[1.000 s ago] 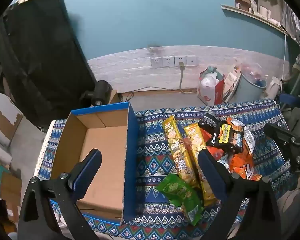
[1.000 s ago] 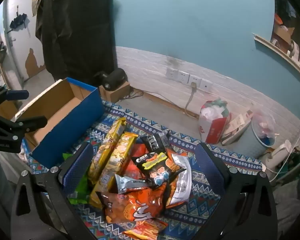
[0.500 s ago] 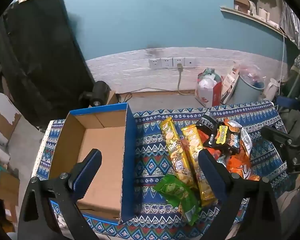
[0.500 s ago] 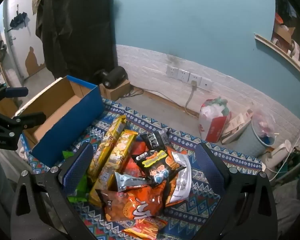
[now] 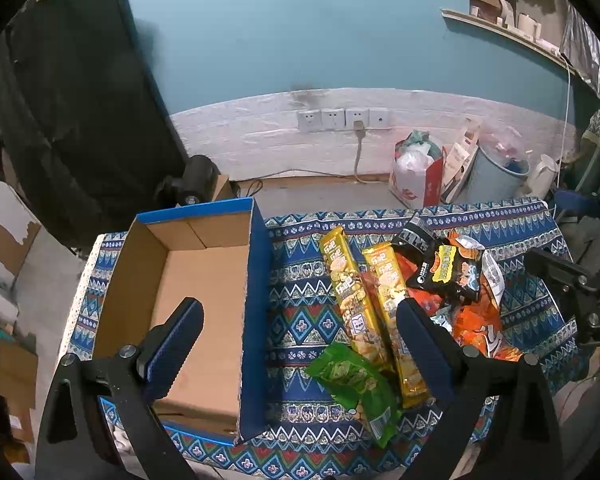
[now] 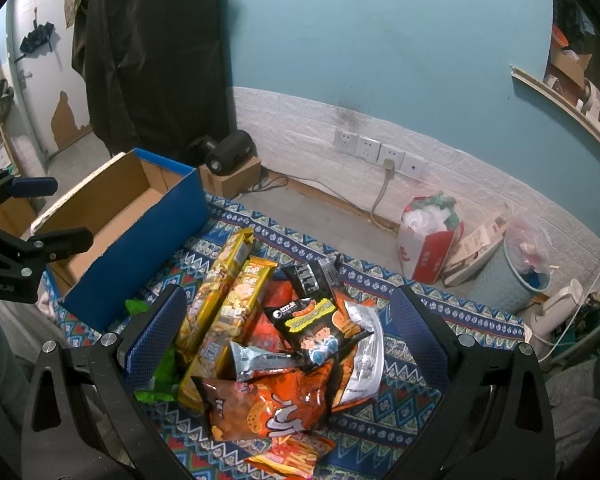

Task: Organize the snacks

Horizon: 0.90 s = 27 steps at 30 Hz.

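The left hand-held gripper hangs with fingers spread wide, empty, straddling the blue wall of the open cardboard box at centre left. The right hand-held gripper likewise gapes empty over the snack pile at frame centre on the patterned tabletop. A green packet lies nearest the box.

Left gripper spread wide, empty, above patterned cloth; open cardboard box at left, snack packets heaped at right.
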Available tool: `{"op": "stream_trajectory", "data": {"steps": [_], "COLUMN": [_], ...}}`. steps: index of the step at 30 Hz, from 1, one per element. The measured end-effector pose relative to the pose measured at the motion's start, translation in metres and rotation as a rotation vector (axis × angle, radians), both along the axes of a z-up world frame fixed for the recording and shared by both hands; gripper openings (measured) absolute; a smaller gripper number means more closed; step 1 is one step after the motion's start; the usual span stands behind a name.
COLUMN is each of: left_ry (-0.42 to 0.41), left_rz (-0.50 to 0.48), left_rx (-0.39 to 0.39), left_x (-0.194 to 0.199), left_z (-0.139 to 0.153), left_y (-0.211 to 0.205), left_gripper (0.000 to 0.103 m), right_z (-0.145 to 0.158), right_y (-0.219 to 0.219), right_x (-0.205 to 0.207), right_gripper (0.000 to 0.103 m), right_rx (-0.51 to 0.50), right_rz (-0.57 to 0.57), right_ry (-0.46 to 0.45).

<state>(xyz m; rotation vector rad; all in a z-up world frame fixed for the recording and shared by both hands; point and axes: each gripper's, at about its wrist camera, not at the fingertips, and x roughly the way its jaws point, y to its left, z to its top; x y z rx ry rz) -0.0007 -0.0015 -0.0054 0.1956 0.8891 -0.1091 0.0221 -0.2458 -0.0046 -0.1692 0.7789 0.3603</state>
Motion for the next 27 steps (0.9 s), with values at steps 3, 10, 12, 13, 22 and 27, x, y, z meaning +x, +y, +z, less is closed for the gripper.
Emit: {"op": "stream_trajectory", "data": {"steps": [3,10,12,13,22,27], "left_ry": [0.001,0.004,0.004,0.006,0.011,0.014], "left_rz": [-0.002,-0.005,-0.006,-0.006,-0.007,-0.008], "left_rx": [0.0,-0.001,-0.001,-0.001,-0.007,-0.008], "left_x": [0.0,-0.0003,-0.001,-0.001,-0.0008,-0.0013], "left_z": [-0.0001,-0.001,-0.0013,-0.0016,-0.0024,-0.0028], "left_y": [-0.0001,-0.0024,-0.0019,-0.0023,-0.0022,-0.0022], "left_gripper": [0.098,0.098,0.098,0.098,0.098,0.098], "right_z": [0.0,-0.0015,-0.0018,-0.0019,-0.0029,-0.0027], "right_y": [0.0,0.0003,-0.0001,0.0,0.0001,0.0004], "right_x": [0.0004,-0.0005,-0.0005,-0.0008,-0.0017,-0.0007], "right_gripper": [0.1,0.1,0.1,0.1,0.1,0.1], "right_rx": [0.0,0.0,0.0,-0.001,-0.008,-0.007], "right_rz": [-0.001,-0.001,-0.001,0.0,0.005,0.003], "right_ry": [-0.001,0.005,0.005,0.005,0.013,0.014]}}
